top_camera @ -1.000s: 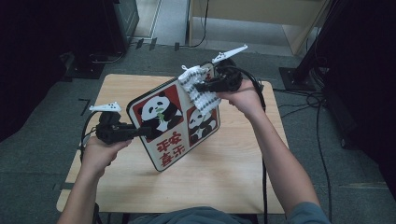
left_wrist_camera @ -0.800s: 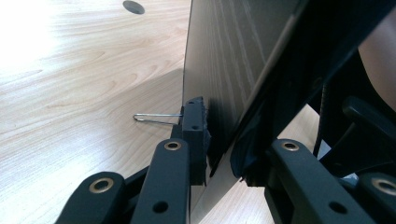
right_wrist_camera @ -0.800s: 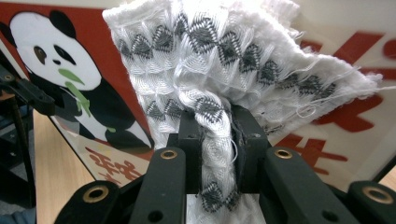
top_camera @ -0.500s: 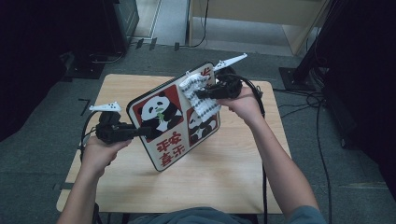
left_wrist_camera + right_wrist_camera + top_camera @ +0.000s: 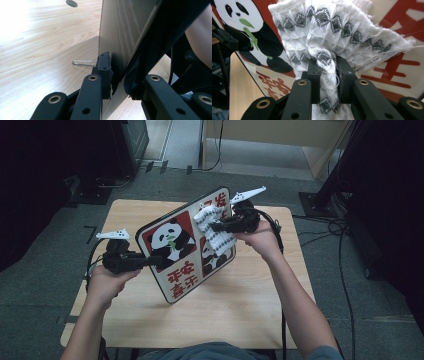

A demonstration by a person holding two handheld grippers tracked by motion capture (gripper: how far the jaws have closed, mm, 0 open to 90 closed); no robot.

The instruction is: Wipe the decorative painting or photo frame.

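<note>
Two tools clamped: left tool [image 5: 142, 261] on panda board [image 5: 172, 240] with red Chinese characters, right tool [image 5: 216, 226] on cloth [image 5: 214, 232].

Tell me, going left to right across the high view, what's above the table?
Left gripper, black with a white plate on top, clamping the board's edge → tilted board printed with red-and-white pandas → white cloth with grey diamond pattern → right gripper, black, pinching that cloth.

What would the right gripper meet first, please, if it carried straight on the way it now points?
Probably the panda board: the right gripper holds the white patterned cloth facing its printed side, so the cloth would press onto it first. The gap is unclear.
</note>
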